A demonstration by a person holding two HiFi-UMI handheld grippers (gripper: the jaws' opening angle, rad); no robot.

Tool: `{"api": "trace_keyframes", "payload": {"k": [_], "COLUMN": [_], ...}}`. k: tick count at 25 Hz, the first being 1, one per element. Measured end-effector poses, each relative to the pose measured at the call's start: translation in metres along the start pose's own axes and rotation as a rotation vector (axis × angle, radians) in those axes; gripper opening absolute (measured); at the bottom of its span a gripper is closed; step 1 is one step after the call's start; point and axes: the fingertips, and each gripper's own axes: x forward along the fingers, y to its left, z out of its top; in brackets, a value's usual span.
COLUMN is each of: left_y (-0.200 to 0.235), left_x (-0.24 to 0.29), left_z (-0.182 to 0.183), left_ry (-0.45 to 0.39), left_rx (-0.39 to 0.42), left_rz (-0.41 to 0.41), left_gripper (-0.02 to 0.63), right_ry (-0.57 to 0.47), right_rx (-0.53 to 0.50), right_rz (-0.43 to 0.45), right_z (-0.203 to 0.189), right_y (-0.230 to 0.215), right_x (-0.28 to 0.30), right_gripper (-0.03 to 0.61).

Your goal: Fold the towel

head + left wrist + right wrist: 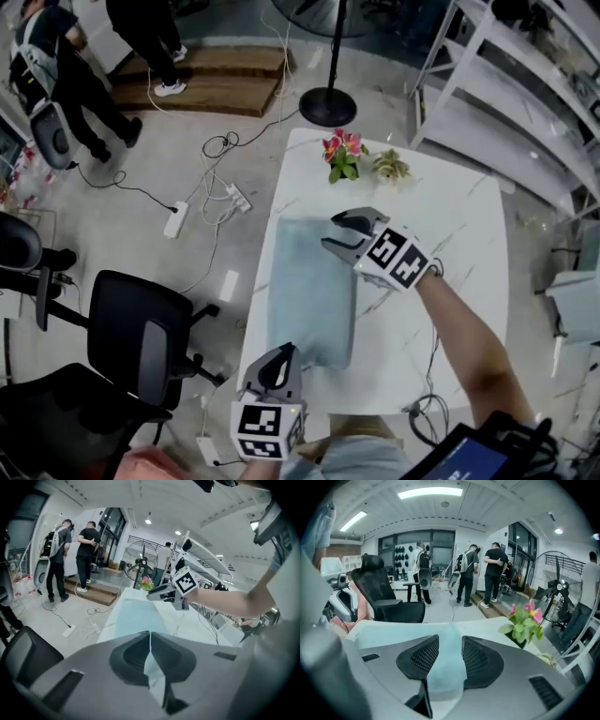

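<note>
Between the tips of our left gripper point(281, 354) sits the near edge of the pale blue towel point(309, 281). The rest of it stretches away in front of this gripper, over the white table point(450, 225), up to our right gripper point(330, 232). Both grippers tilt downward, and our bare right forearm point(469, 328) reaches across the table. The left jaws are clenched on the towel's edge. The right jaws stand apart at the far corner, with towel showing between them but not pressed.
</note>
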Motion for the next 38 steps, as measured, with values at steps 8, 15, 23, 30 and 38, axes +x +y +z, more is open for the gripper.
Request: {"api": "trace_keyframes", "payload": {"k": [8, 15, 23, 30, 38], "left_y": [-0.050, -0.061, -0.124, -0.167, -0.176], "left_x": [0.064, 0.074, 0.070, 0.065, 0.054], "left_z": [-0.059, -0.078, -0.105, -0.126, -0.112], "left_ry": [0.247, 0.325, 0.365, 0.386, 0.343], "left_rx": [-0.143, -0.122, -0.111, -0.094, -0.095], "left_rz": [-0.137, -0.114, -0.187, -0.246, -0.272], "left_gripper": [0.008, 0.008, 0.008, 0.008, 0.009], "right_ry": [0.157, 0.215, 0.304, 0.369, 0.326], "right_rx": [-0.075, -0.059, -0.028, 0.009, 0.039], "right_rz": [0.083, 0.135, 0.175, 0.184, 0.181], "right_z": [-0.058, -0.073, -0.116, -0.153, -0.148], "right_y": [0.033, 0.034, 0.044, 0.053, 0.052], "right_x": [0.031, 0.024, -0.028, -0.073, -0.083], "right_gripper": [0.163, 0.136, 0.127, 0.126, 0.137]}}
